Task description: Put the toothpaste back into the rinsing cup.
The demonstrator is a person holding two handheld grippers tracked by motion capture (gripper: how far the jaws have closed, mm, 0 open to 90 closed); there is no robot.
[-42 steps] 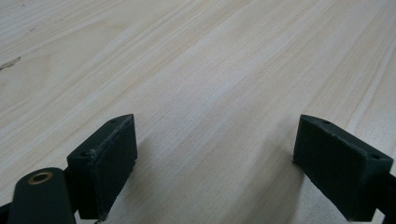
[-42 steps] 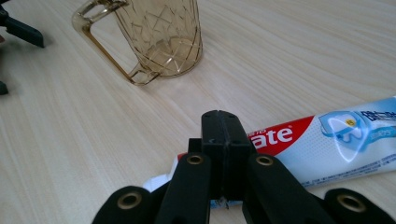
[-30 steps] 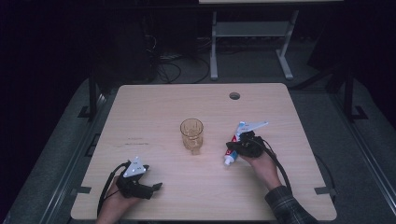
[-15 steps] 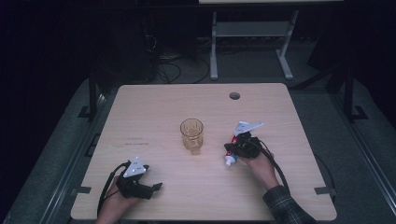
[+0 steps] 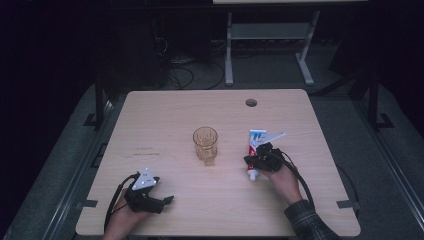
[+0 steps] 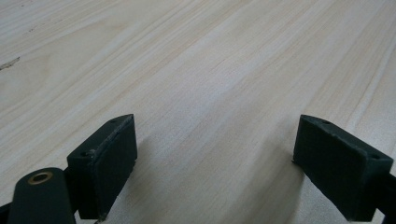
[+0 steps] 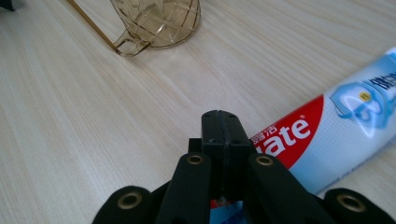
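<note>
A red, white and blue toothpaste tube (image 5: 256,140) (image 7: 327,140) lies on the wooden table (image 5: 170,115), right of an amber glass cup (image 5: 205,144) (image 7: 159,21) with a handle. My right gripper (image 5: 251,160) (image 7: 221,127) rests over the tube's capped end. Its jaws are shut pad to pad with nothing between them, and the tube passes beneath and beside them. The white cap (image 5: 253,175) pokes out near the hand. Near the table's front left, my left gripper (image 5: 167,200) (image 6: 215,158) lies low over bare wood, its jaws wide open and empty.
A round cable hole (image 5: 251,102) sits near the table's far edge. Beyond the table stand a metal frame (image 5: 270,45) and cables on a dark floor. Bare wood lies between the cup and the left gripper.
The tube's capped end has shifted slightly to the right under the right gripper. The left gripper has kept still.
</note>
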